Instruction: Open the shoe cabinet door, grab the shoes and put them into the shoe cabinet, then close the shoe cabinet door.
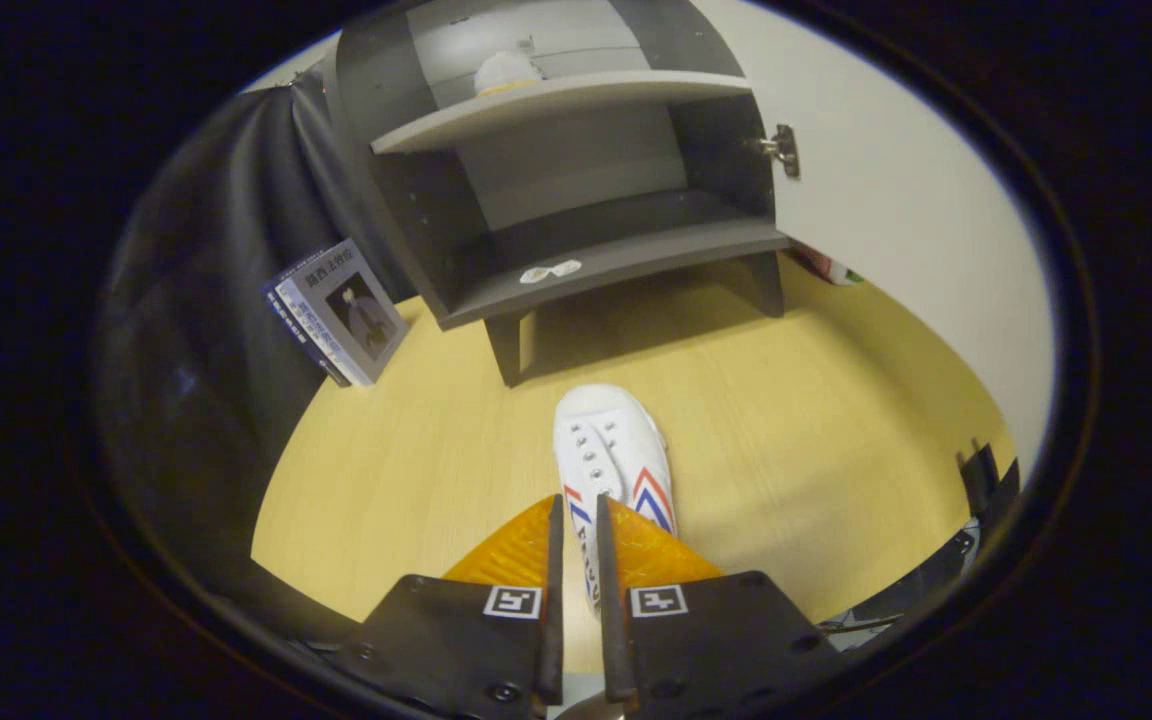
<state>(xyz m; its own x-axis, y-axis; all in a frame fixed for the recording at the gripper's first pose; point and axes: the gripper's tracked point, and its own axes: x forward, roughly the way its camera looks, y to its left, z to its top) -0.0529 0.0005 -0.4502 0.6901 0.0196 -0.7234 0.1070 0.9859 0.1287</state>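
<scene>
fingers narrow, clamped on white shoe | cabinet door open

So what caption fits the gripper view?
Gripper shut on white shoe, facing the open cabinet.

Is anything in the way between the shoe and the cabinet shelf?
Nothing visible. The tongs are shut on the shoe; bare floor leads to the open cabinet, and its lower shelf has room.
</scene>
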